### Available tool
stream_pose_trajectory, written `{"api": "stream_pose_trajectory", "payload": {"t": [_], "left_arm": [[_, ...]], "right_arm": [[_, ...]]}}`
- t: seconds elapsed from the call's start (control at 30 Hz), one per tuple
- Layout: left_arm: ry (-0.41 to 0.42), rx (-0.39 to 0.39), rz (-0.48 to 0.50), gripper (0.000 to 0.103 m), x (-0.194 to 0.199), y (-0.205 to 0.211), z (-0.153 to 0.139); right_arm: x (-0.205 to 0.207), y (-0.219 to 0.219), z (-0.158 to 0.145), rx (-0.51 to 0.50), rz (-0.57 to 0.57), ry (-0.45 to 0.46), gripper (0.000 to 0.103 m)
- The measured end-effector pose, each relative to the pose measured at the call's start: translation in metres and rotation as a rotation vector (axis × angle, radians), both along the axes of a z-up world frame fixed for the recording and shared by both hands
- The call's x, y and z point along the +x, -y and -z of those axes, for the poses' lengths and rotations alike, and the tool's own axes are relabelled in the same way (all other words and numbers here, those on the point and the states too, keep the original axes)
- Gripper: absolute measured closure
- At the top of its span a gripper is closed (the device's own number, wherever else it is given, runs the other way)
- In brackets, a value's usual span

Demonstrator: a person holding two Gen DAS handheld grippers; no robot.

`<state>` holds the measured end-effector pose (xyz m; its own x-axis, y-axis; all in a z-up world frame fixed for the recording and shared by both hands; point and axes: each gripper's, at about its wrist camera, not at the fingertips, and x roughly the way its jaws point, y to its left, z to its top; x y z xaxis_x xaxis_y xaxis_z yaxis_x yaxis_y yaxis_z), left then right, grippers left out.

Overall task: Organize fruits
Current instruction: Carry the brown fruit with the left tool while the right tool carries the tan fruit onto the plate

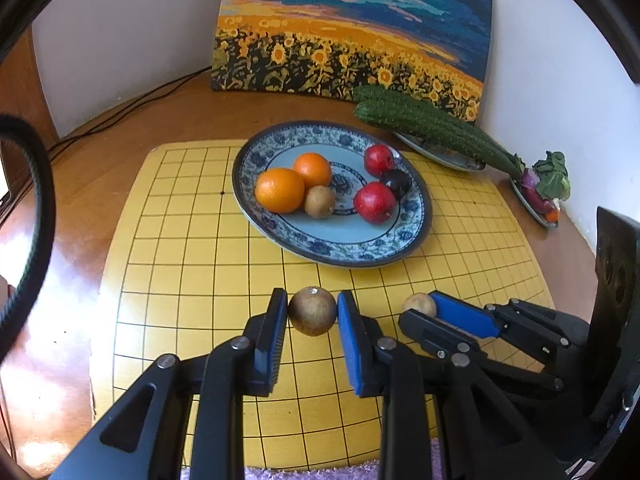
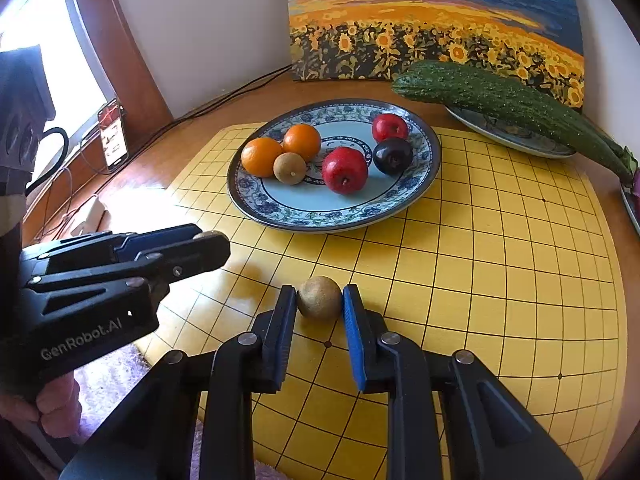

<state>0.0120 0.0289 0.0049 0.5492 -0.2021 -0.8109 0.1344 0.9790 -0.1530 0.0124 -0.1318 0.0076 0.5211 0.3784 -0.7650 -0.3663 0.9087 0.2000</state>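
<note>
Left tongs (image 1: 312, 312) clamped on kiwi (image 1: 312, 311); right tongs (image 2: 319, 299) clamped on second kiwi (image 2: 319, 297). Soft, light, round: squeeze gently across middle.

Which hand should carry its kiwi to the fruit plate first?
Probably left. The left gripper holds its kiwi raised, facing the plate; the right gripper brackets a kiwi apparently resting on the mat.
</note>
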Motion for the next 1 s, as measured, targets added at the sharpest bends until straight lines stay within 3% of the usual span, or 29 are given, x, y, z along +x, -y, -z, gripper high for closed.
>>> {"api": "stream_pose_trajectory", "payload": {"t": [0.43, 1.0], "left_arm": [[0.056, 0.015, 0.001, 0.076, 0.013, 0.006, -0.028], [0.044, 0.030, -0.028, 0.076, 0.046, 0.013, -0.013]], "right_arm": [[0.007, 0.008, -0.030, 0.011, 0.001, 0.049, 0.078], [0.041, 0.013, -0.036, -0.024, 0.037, 0.078, 0.078]]}}
